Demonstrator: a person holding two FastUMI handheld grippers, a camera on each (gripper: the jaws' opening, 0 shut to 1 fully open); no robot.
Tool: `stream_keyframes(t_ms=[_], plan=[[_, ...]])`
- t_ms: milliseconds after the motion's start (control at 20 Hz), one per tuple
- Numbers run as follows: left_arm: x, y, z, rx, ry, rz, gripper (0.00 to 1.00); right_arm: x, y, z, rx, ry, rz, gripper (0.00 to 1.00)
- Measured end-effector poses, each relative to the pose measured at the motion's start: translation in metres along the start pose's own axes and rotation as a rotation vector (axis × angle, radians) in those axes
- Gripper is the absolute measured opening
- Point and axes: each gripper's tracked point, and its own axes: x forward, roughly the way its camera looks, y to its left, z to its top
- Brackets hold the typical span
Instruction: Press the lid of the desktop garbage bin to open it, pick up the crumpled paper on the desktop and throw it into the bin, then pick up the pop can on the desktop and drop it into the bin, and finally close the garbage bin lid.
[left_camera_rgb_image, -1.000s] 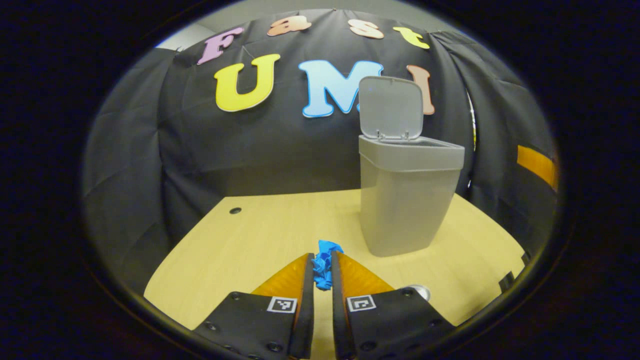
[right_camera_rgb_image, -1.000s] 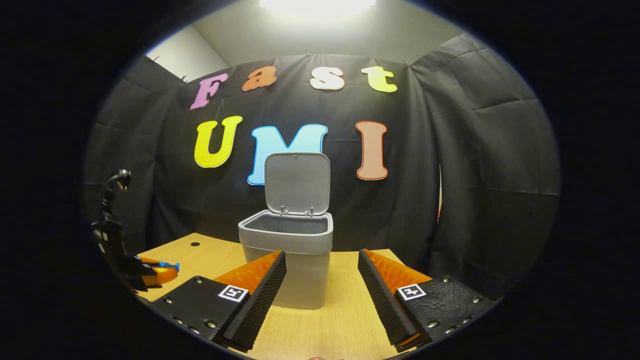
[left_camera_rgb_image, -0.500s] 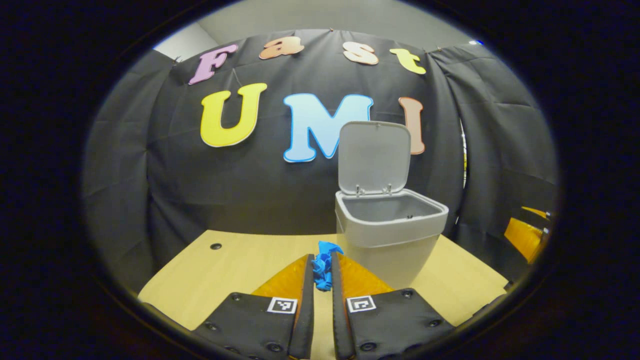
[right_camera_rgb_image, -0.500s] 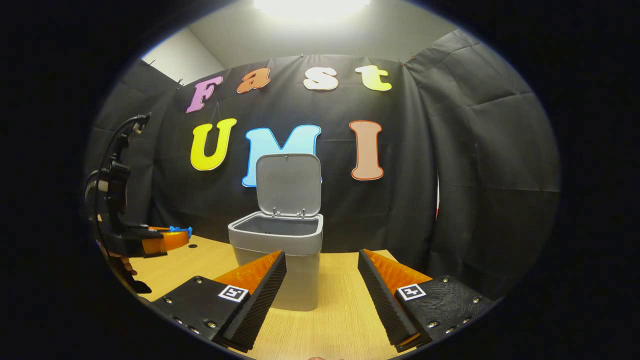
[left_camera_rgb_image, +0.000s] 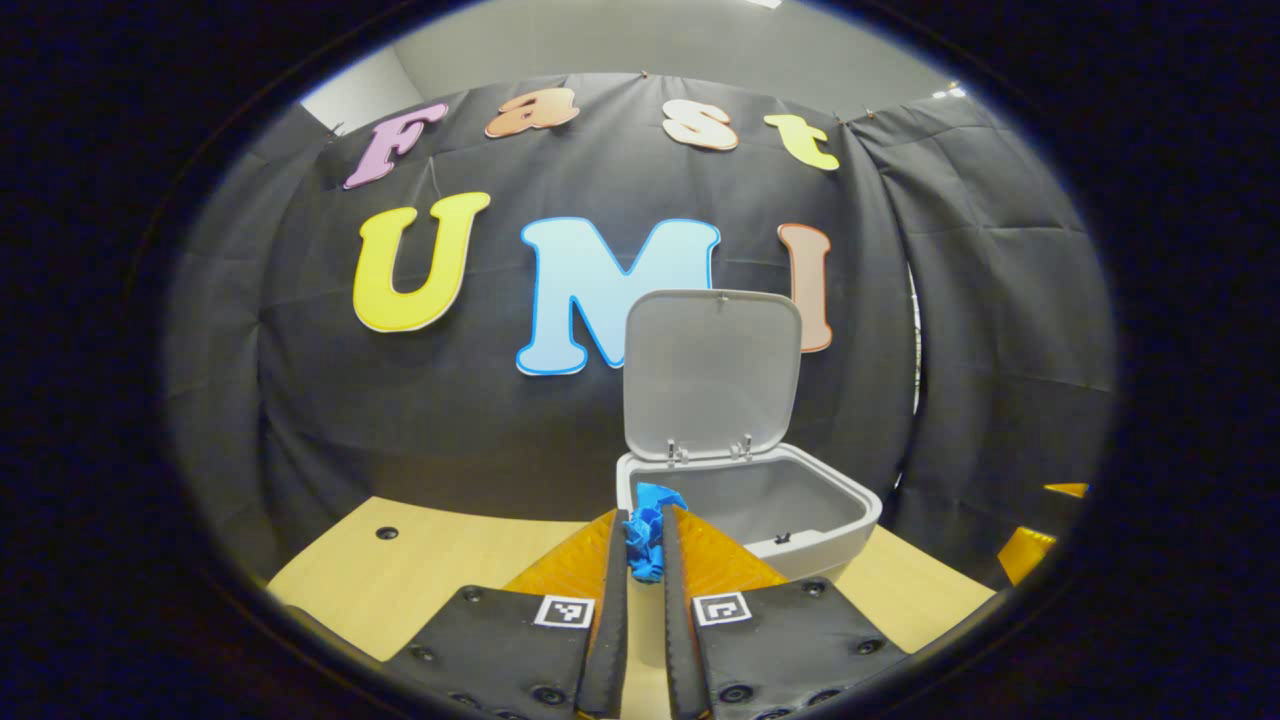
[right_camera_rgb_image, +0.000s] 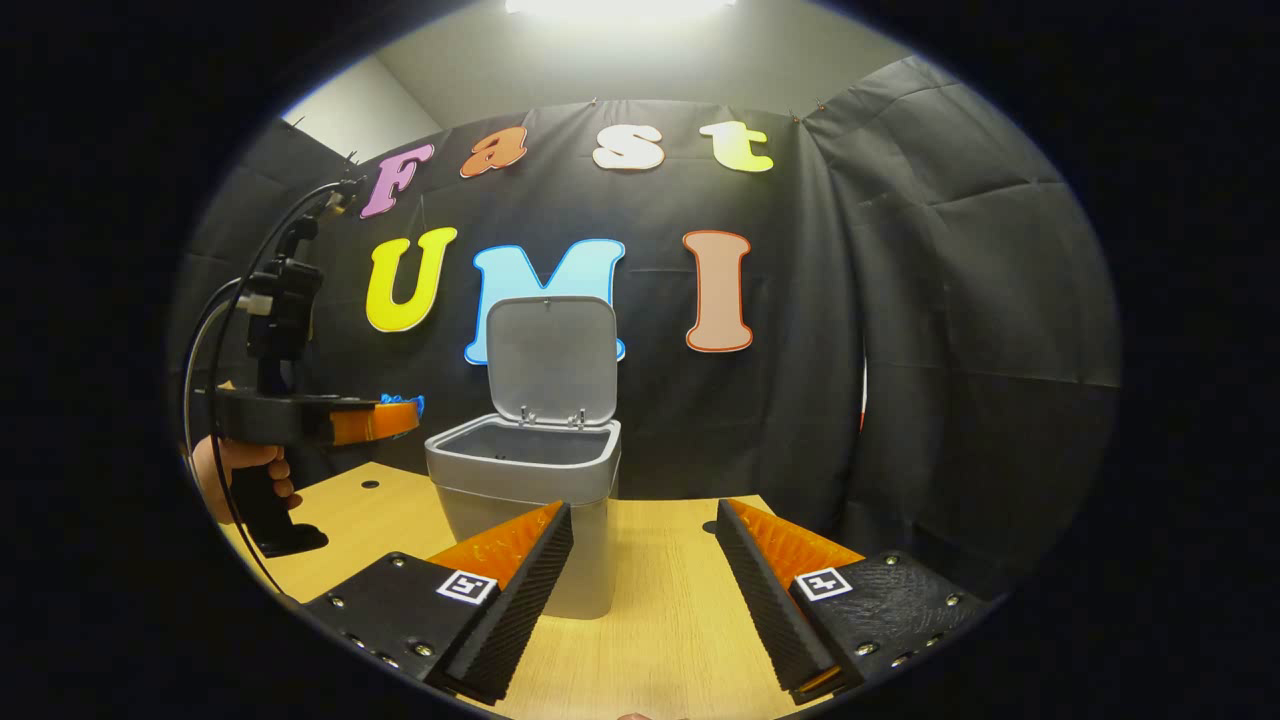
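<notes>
Crumpled paper sits pinched between my left gripper fingers, raised just beside the open garbage bin. My right gripper gapes wide, holding nothing, near the bin.

grey plastic bin: mouth open to you from above and front; upright hinged grey lid blocks the rear.
</notes>
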Motion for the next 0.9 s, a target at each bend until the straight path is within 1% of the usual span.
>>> stream_keyframes(t_ms=[50,100,150,200,300,350,400,450,500,550,700,850,900], plan=[[0.009,-0.004,0.0,0.002,0.001,-0.007,0.22,0.002,-0.001,-0.001,-0.003,0.003,-0.004,0.93],[0.017,-0.007,-0.001,0.005,0.003,-0.009,0.22,0.004,-0.003,-0.001,0.001,0.006,-0.008,0.93],[0.026,-0.01,-0.004,0.01,0.013,-0.019,0.24,0.006,-0.004,-0.002,0.007,0.009,-0.012,0.93],[0.031,-0.011,-0.006,0.012,0.012,-0.02,0.22,0.008,-0.005,-0.003,0.01,0.013,-0.016,0.93],[0.043,-0.014,-0.007,0.02,0.012,-0.032,0.24,0.012,-0.007,-0.008,0.001,0.024,-0.026,0.93],[0.047,-0.015,-0.007,0.026,0.015,-0.035,0.3,0.014,-0.007,-0.01,-0.006,0.031,-0.032,0.93],[0.051,-0.017,-0.007,0.03,0.015,-0.045,0.31,0.015,-0.009,-0.011,-0.012,0.035,-0.039,0.93],[0.054,-0.02,-0.008,0.032,0.014,-0.056,0.36,0.016,-0.01,-0.011,-0.015,0.036,-0.051,0.93],[0.055,-0.022,-0.008,0.037,0.017,-0.067,0.39,0.016,-0.011,-0.01,-0.014,0.034,-0.064,0.93],[0.058,-0.023,-0.01,0.043,0.018,-0.072,0.39,0.016,-0.011,-0.009,-0.009,0.03,-0.074,0.93],[0.06,-0.028,-0.011,0.039,0.021,-0.104,0.51,0.019,-0.001,-0.005,-0.002,0.026,-0.064,0.93],[0.059,-0.028,-0.01,0.028,0.016,-0.114,0.75,0.019,0.004,-0.002,-0.03,0.014,-0.055,0.93],[0.058,-0.026,-0.008,0.025,0.01,-0.115,0.77,0.018,0.006,0.0,-0.034,0.01,-0.052,0.93]])
